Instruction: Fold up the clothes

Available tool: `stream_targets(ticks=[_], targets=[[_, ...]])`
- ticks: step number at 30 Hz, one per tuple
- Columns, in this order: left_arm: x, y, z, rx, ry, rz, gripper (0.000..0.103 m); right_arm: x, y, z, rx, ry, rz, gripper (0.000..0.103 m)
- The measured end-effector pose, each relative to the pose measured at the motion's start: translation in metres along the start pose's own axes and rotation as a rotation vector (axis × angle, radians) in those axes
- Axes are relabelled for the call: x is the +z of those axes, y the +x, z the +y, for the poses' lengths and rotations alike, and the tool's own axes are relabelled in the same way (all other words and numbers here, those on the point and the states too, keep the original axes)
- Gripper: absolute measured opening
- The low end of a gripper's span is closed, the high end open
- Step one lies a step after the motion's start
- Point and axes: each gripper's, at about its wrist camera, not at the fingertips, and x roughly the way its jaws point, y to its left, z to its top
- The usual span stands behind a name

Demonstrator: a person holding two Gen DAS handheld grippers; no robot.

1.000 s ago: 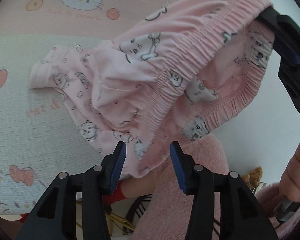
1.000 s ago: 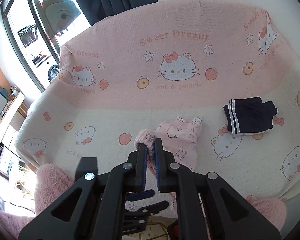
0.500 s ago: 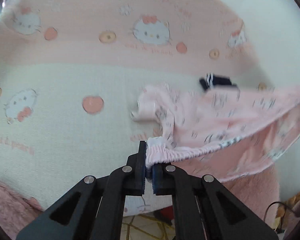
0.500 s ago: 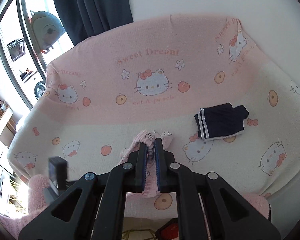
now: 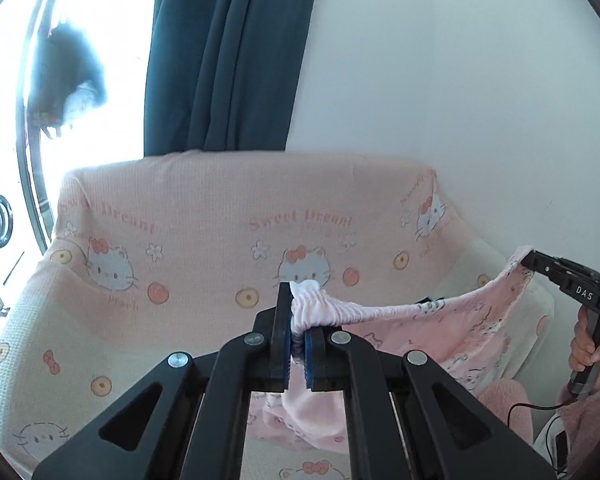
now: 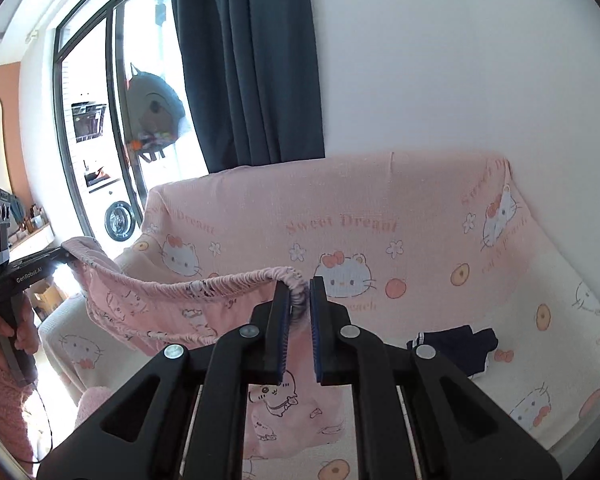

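Note:
Pink printed shorts point(image 5: 452, 336) with an elastic waistband hang in the air, stretched between my two grippers above the sofa. My left gripper point(image 5: 298, 320) is shut on one end of the waistband. My right gripper point(image 6: 299, 304) is shut on the other end; the shorts point(image 6: 172, 312) sag to its left. Each gripper shows in the other's view, the right one point(image 5: 540, 264) at the far right, the left one point(image 6: 60, 256) at the far left.
The sofa point(image 5: 204, 240) has a pink and cream Hello Kitty cover. Folded navy shorts point(image 6: 456, 344) lie on the seat at the right. A dark curtain point(image 6: 248, 64) and a window stand behind. A white wall point(image 5: 460, 80) is at the right.
Both grippers have risen and drawn apart, lifting the pink shorts off the sofa and stretching the waistband. The left gripper closed on the waistband a second ago.

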Motion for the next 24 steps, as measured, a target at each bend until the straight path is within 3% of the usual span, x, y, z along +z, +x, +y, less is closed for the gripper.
stream_targets(ticks=[1, 4, 6, 8, 12, 15, 17, 20, 24], targets=[[0.002, 0.004, 0.002, 0.003, 0.001, 0.002, 0.005, 0.000, 0.008, 0.001, 0.000, -0.012, 0.020, 0.007], [0.007, 0.016, 0.008, 0.010, 0.003, 0.009, 0.005, -0.013, 0.077, -0.009, 0.055, 0.032, 0.193, 0.007], [0.011, 0.024, 0.011, 0.016, 0.005, 0.013, 0.005, -0.013, 0.114, -0.014, 0.031, 0.038, 0.245, 0.007], [0.015, 0.031, 0.015, 0.021, 0.007, 0.018, 0.005, 0.004, 0.123, -0.014, 0.026, 0.044, 0.218, 0.007], [0.017, 0.049, 0.023, 0.032, 0.006, 0.040, 0.005, 0.042, 0.080, -0.008, 0.012, 0.013, 0.027, 0.007], [-0.050, 0.081, 0.030, 0.052, -0.038, 0.224, 0.005, 0.056, 0.051, -0.004, 0.005, 0.008, -0.061, 0.007], [-0.094, 0.102, 0.034, 0.065, -0.067, 0.346, 0.005, 0.040, 0.048, -0.004, 0.013, 0.026, -0.025, 0.008], [-0.160, 0.134, 0.041, 0.085, -0.112, 0.531, 0.005, -0.018, 0.066, -0.005, 0.000, 0.044, 0.102, 0.008], [-0.248, 0.177, 0.051, 0.111, -0.171, 0.776, 0.005, -0.135, 0.133, -0.012, -0.027, 0.073, 0.408, 0.008]])
